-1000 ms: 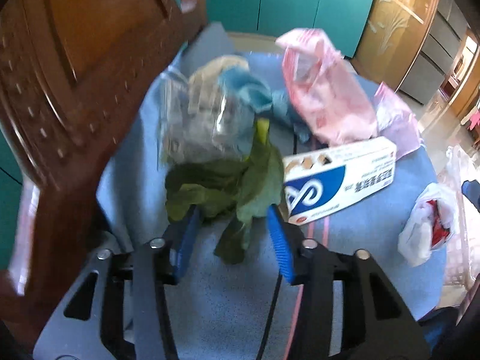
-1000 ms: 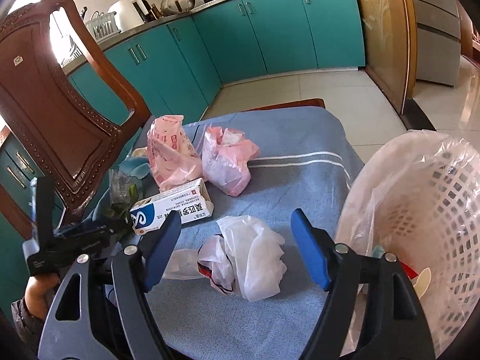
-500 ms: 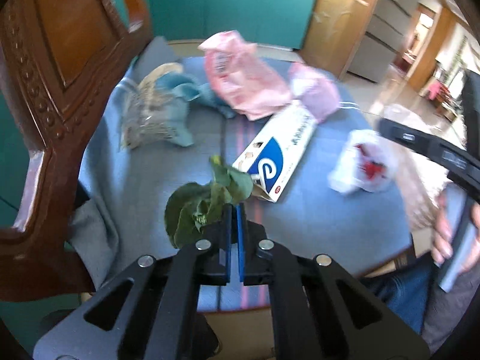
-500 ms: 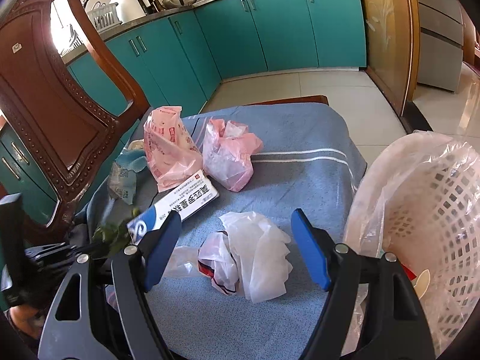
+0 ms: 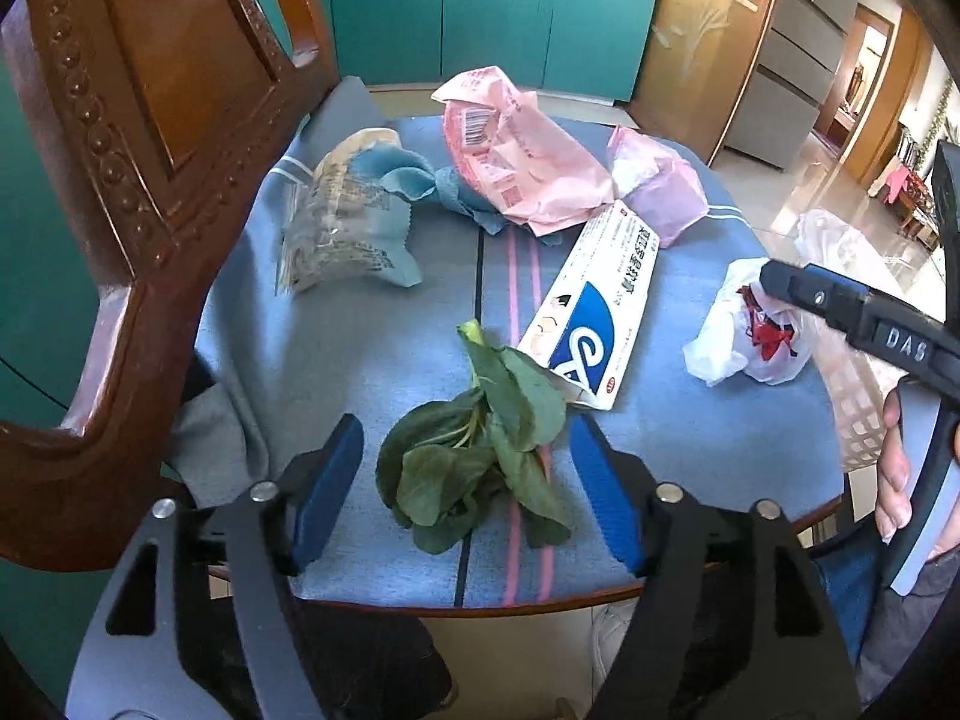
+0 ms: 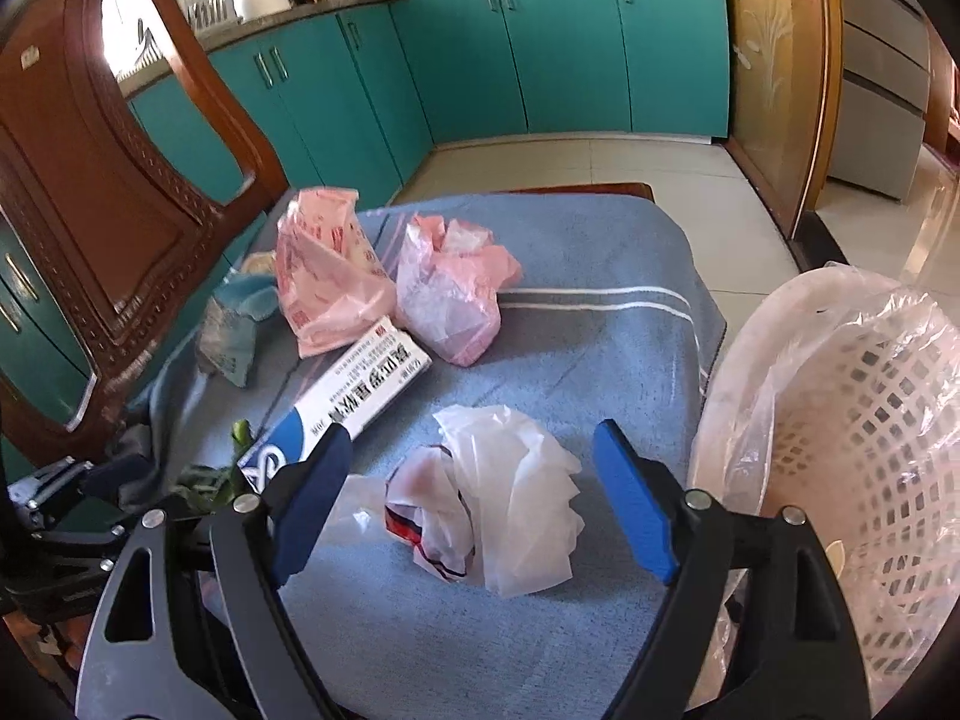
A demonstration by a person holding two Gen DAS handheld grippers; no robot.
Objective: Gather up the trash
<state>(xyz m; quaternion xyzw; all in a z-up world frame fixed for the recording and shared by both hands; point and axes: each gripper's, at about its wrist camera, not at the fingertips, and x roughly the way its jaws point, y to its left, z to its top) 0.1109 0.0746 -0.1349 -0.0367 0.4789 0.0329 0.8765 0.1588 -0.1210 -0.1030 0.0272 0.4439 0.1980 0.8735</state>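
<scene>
A bunch of green leaves (image 5: 516, 396) lies on the blue cloth near the table's front edge. My left gripper (image 5: 465, 438) straddles it, jaws opening, pads clear of the leaves. In the right wrist view a crumpled white plastic bag with red print (image 6: 510, 504) lies between the fingers of my right gripper (image 6: 474, 438). Those jaws are opening too and do not touch the bag. A white lattice basket lined with clear plastic (image 6: 870, 420) stands just right of it.
Further back on the cloth lie a blue and white box (image 5: 594, 300), a pink bag (image 5: 522, 162), a pale pink bag (image 5: 660, 186) and a clear packet on a blue rag (image 5: 342, 222). A carved wooden chair back (image 5: 120, 180) rises at the left.
The left gripper closed on the leaves, drew them toward the table's near edge, then opened; they now lie loose between its fingers. The right gripper's jaws widened slightly.
</scene>
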